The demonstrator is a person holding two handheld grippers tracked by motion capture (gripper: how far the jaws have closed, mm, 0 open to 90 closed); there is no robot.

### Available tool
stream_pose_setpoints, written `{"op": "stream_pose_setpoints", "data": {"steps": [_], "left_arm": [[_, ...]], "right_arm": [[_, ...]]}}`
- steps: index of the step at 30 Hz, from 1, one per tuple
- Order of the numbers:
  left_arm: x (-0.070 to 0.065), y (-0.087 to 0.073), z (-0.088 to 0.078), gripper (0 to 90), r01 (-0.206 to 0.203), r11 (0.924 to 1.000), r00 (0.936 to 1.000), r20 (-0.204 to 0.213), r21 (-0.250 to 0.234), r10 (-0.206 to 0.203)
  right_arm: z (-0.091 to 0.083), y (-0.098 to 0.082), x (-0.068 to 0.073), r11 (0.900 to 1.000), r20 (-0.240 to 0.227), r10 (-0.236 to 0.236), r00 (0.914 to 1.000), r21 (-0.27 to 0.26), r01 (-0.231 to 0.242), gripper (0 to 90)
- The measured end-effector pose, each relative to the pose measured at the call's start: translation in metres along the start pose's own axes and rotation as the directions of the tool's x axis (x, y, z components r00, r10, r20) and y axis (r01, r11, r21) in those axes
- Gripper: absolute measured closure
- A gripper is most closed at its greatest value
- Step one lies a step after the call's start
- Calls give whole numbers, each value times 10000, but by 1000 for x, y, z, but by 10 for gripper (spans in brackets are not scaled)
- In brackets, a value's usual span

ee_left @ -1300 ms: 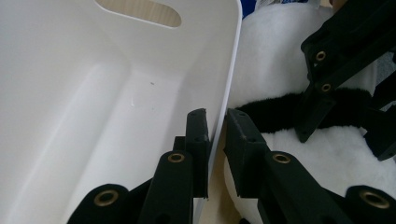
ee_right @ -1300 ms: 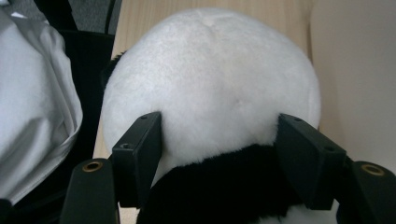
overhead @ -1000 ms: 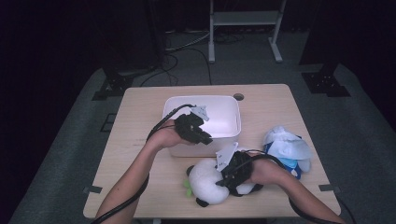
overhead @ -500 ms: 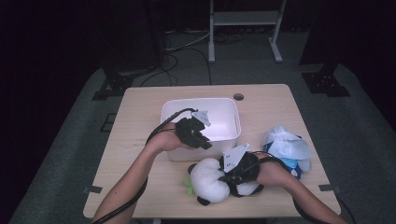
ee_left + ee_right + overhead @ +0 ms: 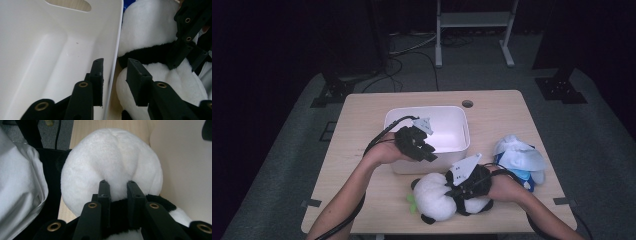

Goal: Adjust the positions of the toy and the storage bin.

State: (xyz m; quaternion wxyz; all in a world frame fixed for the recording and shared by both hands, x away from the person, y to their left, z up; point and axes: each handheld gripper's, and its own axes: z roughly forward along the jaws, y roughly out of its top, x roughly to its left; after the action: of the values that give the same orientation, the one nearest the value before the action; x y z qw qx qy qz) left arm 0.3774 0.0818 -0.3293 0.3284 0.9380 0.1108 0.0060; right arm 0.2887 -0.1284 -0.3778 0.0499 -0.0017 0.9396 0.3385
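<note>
On the table (image 5: 362, 125), the right gripper (image 5: 460, 190) pinches the panda plush (image 5: 434, 197).

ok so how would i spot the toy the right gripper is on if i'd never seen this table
On the light wooden table, go to the white rectangular plastic bin in the middle, then to the edge nearest the person. There lies a black and white plush panda, its fur pinched by the right gripper. The only other soft thing is a pale blue and white bundle.

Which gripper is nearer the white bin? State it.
Left. The left gripper straddles the near wall of the white bin, one jaw inside. The right gripper pinches the panda plush in front of the bin.
</note>
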Motion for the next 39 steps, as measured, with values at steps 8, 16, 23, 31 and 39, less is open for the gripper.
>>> {"op": "stream_pose_setpoints", "data": {"steps": [8,16,23,31,39], "left_arm": [[-1,-13,-20,554,115,9985,9996,-234,-542,-128],[-5,-24,-37,492,219,9957,9981,-555,-895,-270],[-8,-32,-48,478,166,9944,9975,-659,-1045,-235],[-9,-39,-54,464,245,9935,9964,-777,-1108,-332],[-10,-40,-56,448,226,9927,9961,-819,-1187,-324]], "right_arm": [[-3,-2,-3,9986,-242,421,9988,-305,-428,768],[-5,-4,-6,9958,-388,664,9970,-601,-686,784],[-8,-3,-7,9931,-377,835,9958,-791,-863,800],[-13,-2,-5,9907,-348,874,9956,-1011,-905,817],[-20,-2,-6,9844,-364,997,9944,-1420,-1039,826]]}}
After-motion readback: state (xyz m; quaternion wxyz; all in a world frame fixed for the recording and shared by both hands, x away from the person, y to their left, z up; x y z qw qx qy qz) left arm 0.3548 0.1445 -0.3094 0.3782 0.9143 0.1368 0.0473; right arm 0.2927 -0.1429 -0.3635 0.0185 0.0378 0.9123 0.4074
